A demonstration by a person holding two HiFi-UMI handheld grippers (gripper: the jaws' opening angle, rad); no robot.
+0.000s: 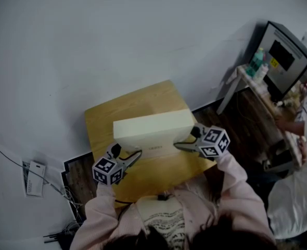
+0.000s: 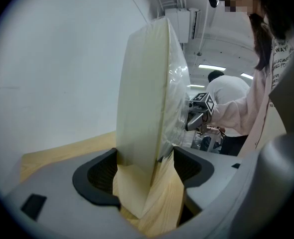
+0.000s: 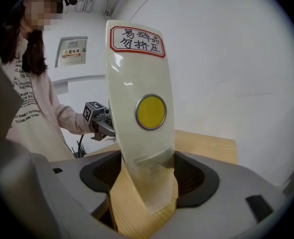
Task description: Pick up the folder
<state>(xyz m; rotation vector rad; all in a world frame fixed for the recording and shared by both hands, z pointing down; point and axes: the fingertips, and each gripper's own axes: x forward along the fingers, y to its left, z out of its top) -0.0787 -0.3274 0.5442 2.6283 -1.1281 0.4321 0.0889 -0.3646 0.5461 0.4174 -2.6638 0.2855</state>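
Wooden surface [image 1: 105, 120] by white wall [image 1: 91, 46]. Found folder [image 1: 153, 129] lying left-to-right, pinched at each end by left gripper [image 1: 136, 154] fingers and right gripper [image 1: 178, 146] fingers.

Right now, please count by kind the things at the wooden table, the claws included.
folder: 1
claws, both shut on it: 2, left claw and right claw
wooden table: 1
Total: 4

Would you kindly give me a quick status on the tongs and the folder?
Left tongs shut on one end of the folder. Right tongs shut on the other end. Folder held between them over the table; nothing blocking.
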